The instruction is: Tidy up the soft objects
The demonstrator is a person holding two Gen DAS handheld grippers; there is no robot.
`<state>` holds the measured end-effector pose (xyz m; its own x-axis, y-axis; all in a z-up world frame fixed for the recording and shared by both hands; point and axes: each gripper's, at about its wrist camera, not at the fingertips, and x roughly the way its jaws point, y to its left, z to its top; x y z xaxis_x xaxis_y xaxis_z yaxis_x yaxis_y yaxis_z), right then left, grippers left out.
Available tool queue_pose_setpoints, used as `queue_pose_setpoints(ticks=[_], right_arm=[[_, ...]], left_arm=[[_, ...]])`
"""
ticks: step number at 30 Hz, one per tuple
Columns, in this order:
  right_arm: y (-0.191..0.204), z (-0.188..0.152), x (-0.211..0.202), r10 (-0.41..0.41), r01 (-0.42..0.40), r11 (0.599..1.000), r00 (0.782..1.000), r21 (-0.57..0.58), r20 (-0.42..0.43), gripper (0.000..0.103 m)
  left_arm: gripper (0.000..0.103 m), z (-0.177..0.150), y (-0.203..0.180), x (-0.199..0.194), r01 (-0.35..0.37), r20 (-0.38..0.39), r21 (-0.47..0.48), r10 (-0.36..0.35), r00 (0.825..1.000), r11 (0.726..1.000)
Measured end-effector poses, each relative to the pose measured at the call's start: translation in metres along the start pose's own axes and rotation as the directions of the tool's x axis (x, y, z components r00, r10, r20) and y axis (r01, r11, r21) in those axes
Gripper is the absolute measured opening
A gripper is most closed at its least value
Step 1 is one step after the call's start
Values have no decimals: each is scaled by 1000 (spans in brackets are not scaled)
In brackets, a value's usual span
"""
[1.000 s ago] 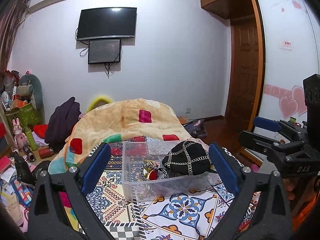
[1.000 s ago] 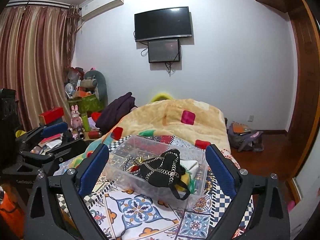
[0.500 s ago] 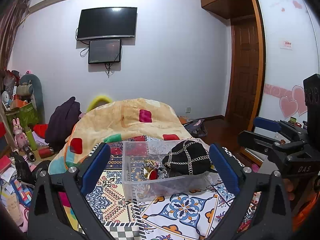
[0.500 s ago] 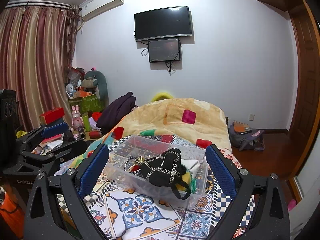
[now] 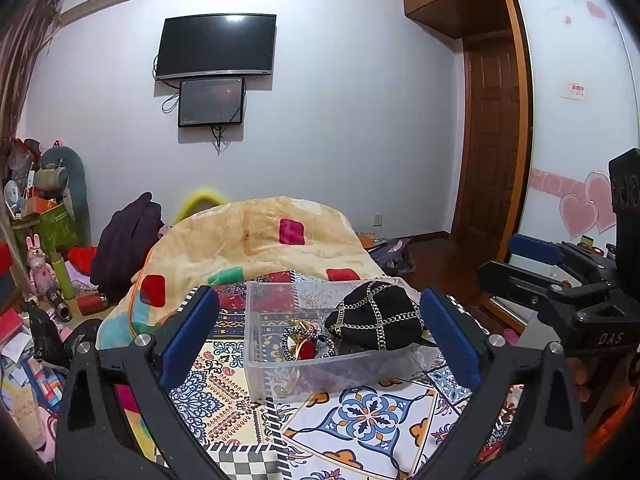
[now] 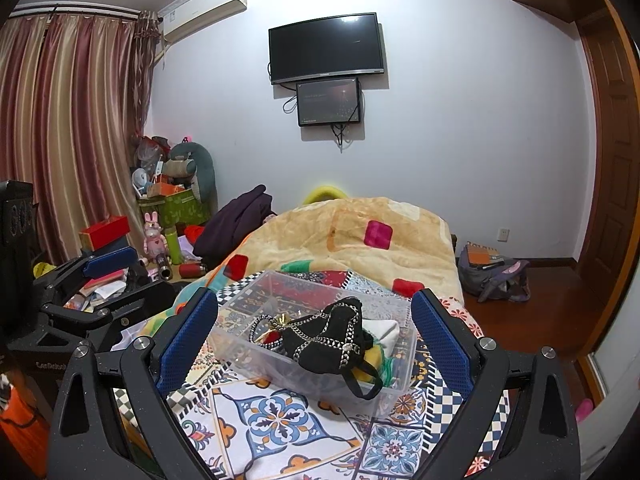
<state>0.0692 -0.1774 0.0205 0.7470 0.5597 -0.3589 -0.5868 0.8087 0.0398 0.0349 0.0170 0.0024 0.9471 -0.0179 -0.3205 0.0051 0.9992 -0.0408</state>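
Observation:
A clear plastic box [image 5: 280, 372] [image 6: 248, 352] stands on the patterned bed cover. In it lie a black fabric bag with silver chain trim [image 5: 374, 316] [image 6: 328, 340], a black-and-white cord item with a red and gold piece [image 5: 306, 344] [image 6: 272, 330], and white and yellow soft items [image 6: 384, 332]. My left gripper [image 5: 320, 332] is open and empty, held above and in front of the box. My right gripper [image 6: 314, 336] is open and empty, likewise in front of the box. Each gripper shows at the edge of the other's view.
A beige quilt [image 5: 256, 240] with coloured squares is heaped behind the box. A dark garment [image 5: 124, 236] lies at its left. Toys, boxes and clutter [image 6: 160, 232] fill the left corner. A backpack [image 6: 492, 276] lies on the floor by the wooden door.

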Motion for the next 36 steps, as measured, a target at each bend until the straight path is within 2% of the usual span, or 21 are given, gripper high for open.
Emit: queue_pose_setpoints(ticks=[36], right_arm=[[2, 3, -4, 0, 0, 1000, 1000, 6, 4, 99]], left_arm=[[102, 4, -2, -2, 15, -4, -2, -15, 1000, 1000]])
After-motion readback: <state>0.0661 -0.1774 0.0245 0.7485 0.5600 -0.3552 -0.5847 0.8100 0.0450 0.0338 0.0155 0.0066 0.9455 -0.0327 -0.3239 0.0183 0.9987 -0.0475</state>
